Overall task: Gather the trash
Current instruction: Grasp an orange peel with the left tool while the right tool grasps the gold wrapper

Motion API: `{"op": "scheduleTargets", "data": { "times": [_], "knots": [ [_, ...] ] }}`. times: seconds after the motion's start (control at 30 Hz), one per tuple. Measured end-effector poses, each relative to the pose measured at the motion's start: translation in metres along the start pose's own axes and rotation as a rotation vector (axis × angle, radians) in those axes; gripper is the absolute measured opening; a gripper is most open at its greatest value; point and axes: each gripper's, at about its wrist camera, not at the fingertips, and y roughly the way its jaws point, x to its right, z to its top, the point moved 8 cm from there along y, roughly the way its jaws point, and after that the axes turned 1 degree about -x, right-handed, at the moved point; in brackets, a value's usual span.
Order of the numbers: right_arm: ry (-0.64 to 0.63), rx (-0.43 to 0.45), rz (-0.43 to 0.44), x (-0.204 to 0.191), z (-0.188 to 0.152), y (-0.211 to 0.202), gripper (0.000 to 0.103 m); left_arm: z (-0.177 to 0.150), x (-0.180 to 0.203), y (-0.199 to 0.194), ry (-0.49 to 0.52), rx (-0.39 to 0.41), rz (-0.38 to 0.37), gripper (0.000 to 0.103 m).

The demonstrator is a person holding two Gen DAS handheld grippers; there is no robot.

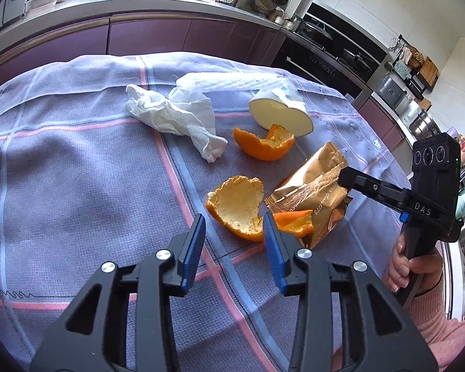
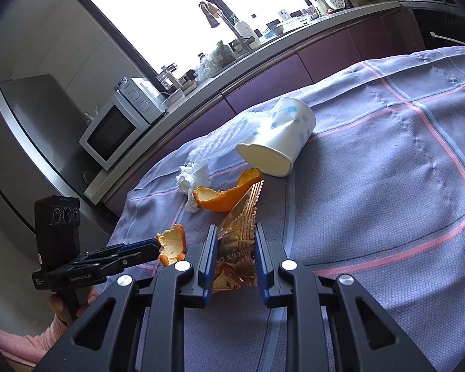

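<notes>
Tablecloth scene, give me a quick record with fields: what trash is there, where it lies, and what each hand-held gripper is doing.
surface: checked tablecloth
trash: gold wrapper, two orange peels, crumpled tissue, paper cup, white foam net
cup: lying on its side, mouth toward the peels
left hand-held gripper: jaws apart, nothing pinched, at the near orange peel
right hand-held gripper: jaws around the gold wrapper's end, apparently gripping it
collected so far: nothing visibly binned; no bin in view
</notes>
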Motion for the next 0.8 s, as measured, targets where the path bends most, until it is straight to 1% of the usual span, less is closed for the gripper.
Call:
{"op": "scheduleTargets", "data": {
  "times": [0.17, 0.2, 0.23, 0.3, 0.4, 0.5, 0.7, 0.8],
  "knots": [
    [0.010, 0.002, 0.008, 0.000, -0.001, -0.001, 0.021, 0.004, -0.004, 0.006, -0.063, -0.016, -0.063, 0.037],
    [0.010, 0.002, 0.010, 0.000, -0.001, 0.000, 0.021, 0.005, -0.005, 0.008, -0.073, -0.018, -0.067, 0.032],
    [0.009, 0.002, 0.012, -0.001, -0.001, 0.000, 0.021, 0.005, -0.006, 0.009, -0.079, -0.020, -0.064, 0.020],
    [0.006, 0.004, 0.014, -0.002, -0.001, 0.000, 0.021, 0.004, -0.008, 0.010, -0.088, -0.027, -0.056, 0.008],
    [0.004, 0.006, 0.018, -0.004, 0.000, 0.000, 0.021, 0.002, -0.009, 0.007, -0.093, -0.016, -0.053, 0.006],
    [-0.004, 0.012, 0.024, -0.007, 0.002, -0.001, 0.020, 0.003, -0.008, -0.004, -0.083, 0.013, -0.047, 0.006],
    [-0.021, 0.026, 0.043, -0.021, 0.007, -0.002, 0.017, 0.005, -0.010, -0.037, -0.044, 0.075, 0.008, 0.005],
    [-0.031, 0.030, 0.052, -0.028, 0.009, 0.000, 0.016, 0.000, -0.015, -0.053, -0.041, 0.093, 0.021, 0.005]
  ]
}}
